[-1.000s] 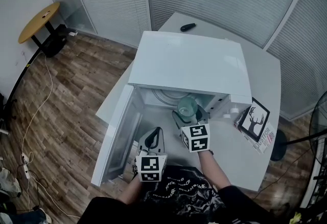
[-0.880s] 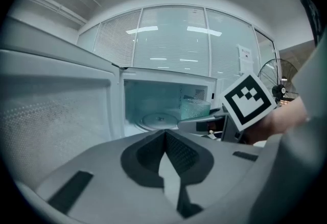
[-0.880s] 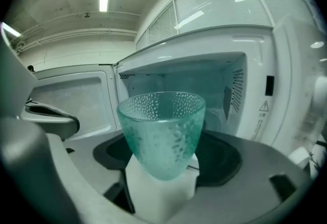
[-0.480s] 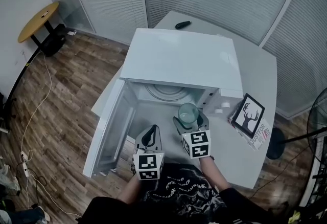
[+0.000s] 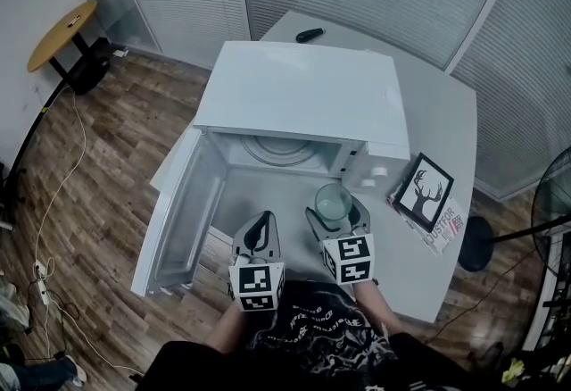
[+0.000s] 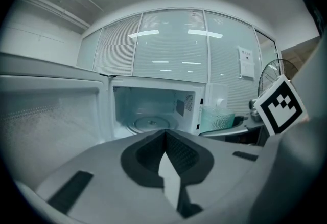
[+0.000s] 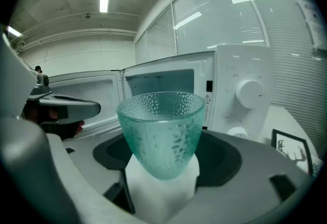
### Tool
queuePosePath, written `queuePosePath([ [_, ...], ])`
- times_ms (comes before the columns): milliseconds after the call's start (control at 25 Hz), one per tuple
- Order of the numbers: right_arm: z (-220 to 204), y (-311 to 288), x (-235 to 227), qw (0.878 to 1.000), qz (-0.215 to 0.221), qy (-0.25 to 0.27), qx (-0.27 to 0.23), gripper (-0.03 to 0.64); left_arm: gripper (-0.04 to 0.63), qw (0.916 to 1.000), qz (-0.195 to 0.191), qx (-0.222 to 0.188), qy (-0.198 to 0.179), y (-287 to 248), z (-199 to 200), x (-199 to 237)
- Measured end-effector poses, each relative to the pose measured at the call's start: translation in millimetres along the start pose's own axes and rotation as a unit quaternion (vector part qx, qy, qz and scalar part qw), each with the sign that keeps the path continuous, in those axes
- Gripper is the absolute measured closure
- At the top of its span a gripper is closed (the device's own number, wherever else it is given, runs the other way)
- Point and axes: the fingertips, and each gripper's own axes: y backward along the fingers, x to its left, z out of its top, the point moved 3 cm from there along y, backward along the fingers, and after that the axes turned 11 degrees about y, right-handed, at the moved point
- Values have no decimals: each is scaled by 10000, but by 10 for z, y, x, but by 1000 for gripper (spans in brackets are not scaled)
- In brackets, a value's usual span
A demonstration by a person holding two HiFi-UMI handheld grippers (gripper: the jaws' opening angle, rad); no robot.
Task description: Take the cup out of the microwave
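Note:
A green textured glass cup [image 5: 333, 201] [image 7: 162, 131] is held upright in my right gripper [image 5: 336, 217] [image 7: 162, 177], which is shut on its lower part, in front of the microwave's opening. The white microwave [image 5: 299, 103] stands on the table with its door [image 5: 174, 215] swung open to the left; its turntable [image 5: 275, 151] [image 6: 148, 124] is bare. My left gripper [image 5: 258, 240] [image 6: 171, 182] hangs shut with nothing in it, left of the cup, before the open cavity. In the left gripper view the cup [image 6: 217, 118] shows at the right.
The white table [image 5: 446, 130] carries a framed deer picture [image 5: 425, 195] on a booklet at the right and a dark remote [image 5: 310, 34] behind the microwave. A round wooden side table [image 5: 62, 34] stands far left on the wood floor. A fan [image 5: 553, 211] is at the right edge.
My right gripper has drawn the cup back out of the microwave cavity toward me. The left gripper has moved back a little with it.

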Motion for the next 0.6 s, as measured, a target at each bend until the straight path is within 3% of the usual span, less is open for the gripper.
queuePosePath([
  [600,-32,555,-234,9992,-321,-75,-242,247,591,9994,-170,-279,-144,58,72,-383],
])
